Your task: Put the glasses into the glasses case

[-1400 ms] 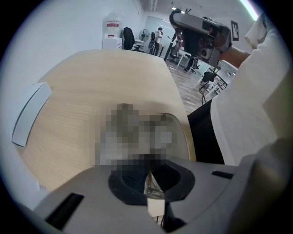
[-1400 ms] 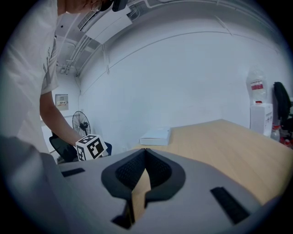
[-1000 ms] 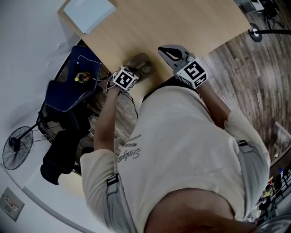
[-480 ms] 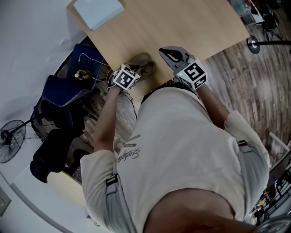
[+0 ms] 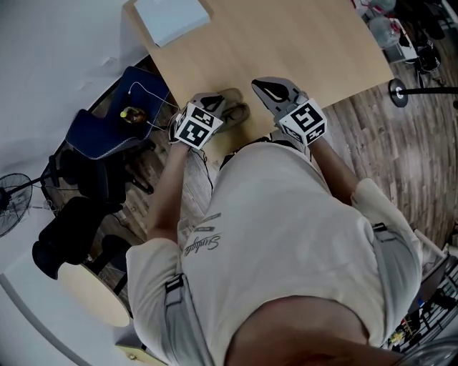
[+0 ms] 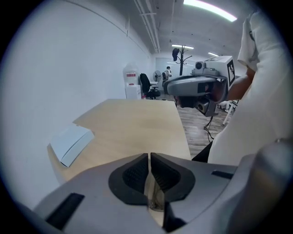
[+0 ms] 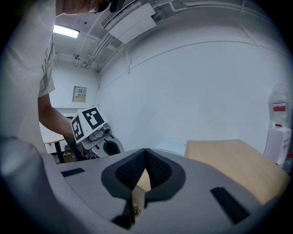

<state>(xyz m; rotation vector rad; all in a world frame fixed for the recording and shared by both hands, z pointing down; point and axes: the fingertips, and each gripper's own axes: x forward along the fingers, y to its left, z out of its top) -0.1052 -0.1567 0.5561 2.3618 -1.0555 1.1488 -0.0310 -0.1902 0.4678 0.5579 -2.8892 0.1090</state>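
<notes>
Since the earlier frames the head view has drifted: the white box (image 5: 172, 16) on the table (image 5: 286, 36) now lies further toward the upper centre, and the floor fan (image 5: 8, 207) has slid to the far left edge. Both grippers have stayed over the near edge of the table, with only a slight shift.

Head view. The left gripper (image 5: 237, 106) sits left of centre, its marker cube toward the person. The right gripper (image 5: 261, 86) lies just beside it to the right, and the two are close but apart. A cream shirt (image 5: 286, 243) fills the lower half of the frame. A blue chair (image 5: 107, 132) stands at the left, beside the table, and wood-plank floor (image 5: 386, 143) shows at the right.

Left gripper view. The two pads stand almost together, with only a thin slit between them. Pale tabletop shows through the slit and nothing is gripped there. The white box appears at the left of the frame, and the other gripper at the upper right.

Right gripper view. The pads meet at their tips and hold nothing. The other gripper's marker cube appears at the left of the frame.

Neither the glasses nor the glasses case can be made out in any view.
</notes>
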